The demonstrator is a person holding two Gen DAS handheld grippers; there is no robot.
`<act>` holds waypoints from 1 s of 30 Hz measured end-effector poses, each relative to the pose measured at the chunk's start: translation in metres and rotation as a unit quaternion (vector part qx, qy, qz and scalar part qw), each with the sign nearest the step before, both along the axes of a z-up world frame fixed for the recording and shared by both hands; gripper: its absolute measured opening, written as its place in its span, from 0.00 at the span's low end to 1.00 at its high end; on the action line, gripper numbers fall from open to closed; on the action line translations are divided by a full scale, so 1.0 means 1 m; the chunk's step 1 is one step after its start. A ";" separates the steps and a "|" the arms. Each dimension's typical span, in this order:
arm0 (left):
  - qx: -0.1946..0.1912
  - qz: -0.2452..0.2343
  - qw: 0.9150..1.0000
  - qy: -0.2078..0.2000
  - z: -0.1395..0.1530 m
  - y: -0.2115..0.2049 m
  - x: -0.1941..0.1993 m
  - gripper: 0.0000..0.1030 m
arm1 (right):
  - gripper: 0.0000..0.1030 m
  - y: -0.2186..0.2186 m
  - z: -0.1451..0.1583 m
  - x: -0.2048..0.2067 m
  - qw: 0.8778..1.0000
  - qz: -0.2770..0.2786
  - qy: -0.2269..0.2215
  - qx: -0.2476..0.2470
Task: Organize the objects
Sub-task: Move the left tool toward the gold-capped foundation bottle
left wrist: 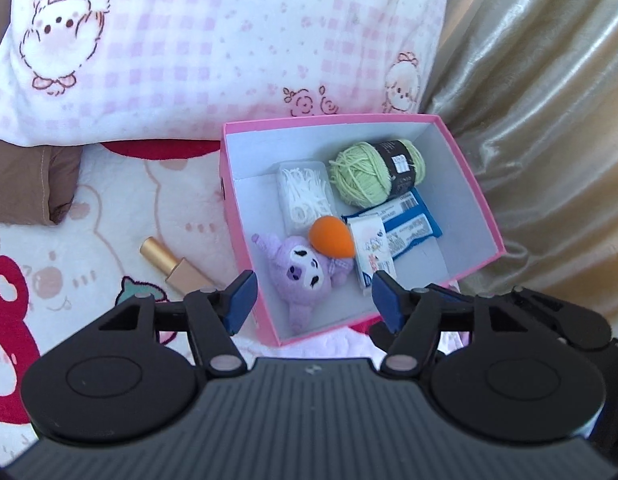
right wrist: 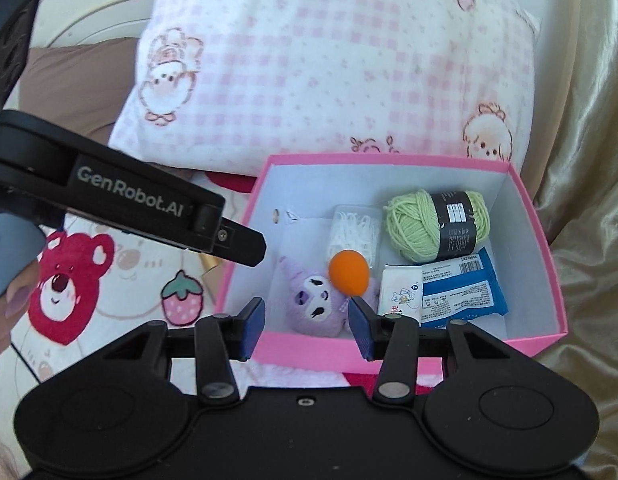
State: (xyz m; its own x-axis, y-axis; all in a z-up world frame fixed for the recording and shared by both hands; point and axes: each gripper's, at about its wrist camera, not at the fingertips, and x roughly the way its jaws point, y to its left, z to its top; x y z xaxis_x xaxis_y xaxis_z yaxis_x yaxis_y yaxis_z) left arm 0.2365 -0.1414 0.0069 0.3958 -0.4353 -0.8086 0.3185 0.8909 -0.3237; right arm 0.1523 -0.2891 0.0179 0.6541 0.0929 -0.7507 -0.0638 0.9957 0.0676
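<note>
Soft bedding all round: a white blanket (left wrist: 109, 216) printed with red bears and strawberries, a pink-checked pillow (left wrist: 229, 40) behind, a shiny gold curtain (left wrist: 549, 120) at the far right. Out on the blanket, just left of the box, lay a gold lipstick tube (left wrist: 173, 266). Then the pink box (left wrist: 245, 248), holding a purple plush (left wrist: 305, 276), an orange sponge (left wrist: 333, 242), a clear case of floss picks (left wrist: 305, 194), green yarn (left wrist: 373, 176), a tissue pack (left wrist: 371, 256) and a blue wipes packet (left wrist: 413, 224). Hovered above the box's near edge with jaws parted and nothing between them: left gripper (left wrist: 314, 300) and right gripper (right wrist: 307, 328)
</note>
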 end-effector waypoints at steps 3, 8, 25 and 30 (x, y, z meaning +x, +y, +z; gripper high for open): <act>-0.005 0.001 1.000 0.003 0.005 0.017 -0.022 0.61 | 0.57 0.011 0.020 -0.023 1.000 0.020 -0.018 -0.009; -0.008 0.016 1.000 -0.004 0.018 0.056 -0.046 0.63 | 0.64 0.036 0.047 -0.053 0.997 0.049 -0.050 -0.025; -0.048 0.056 0.997 -0.025 -0.003 0.146 -0.071 0.72 | 0.69 0.133 0.003 -0.048 0.982 0.152 -0.079 -0.083; -0.043 0.058 0.997 -0.029 -0.035 0.150 -0.053 0.73 | 0.69 0.155 -0.030 -0.026 0.972 0.167 -0.070 -0.150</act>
State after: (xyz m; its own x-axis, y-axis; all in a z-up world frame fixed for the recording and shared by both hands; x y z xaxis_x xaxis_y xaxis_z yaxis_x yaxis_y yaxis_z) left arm 0.1831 0.0082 -0.0278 0.4918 -0.4517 -0.7444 0.2360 0.8921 -0.3854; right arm 0.1258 -0.1344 -0.0117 0.7235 0.1075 -0.6819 -0.3736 0.8916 -0.2559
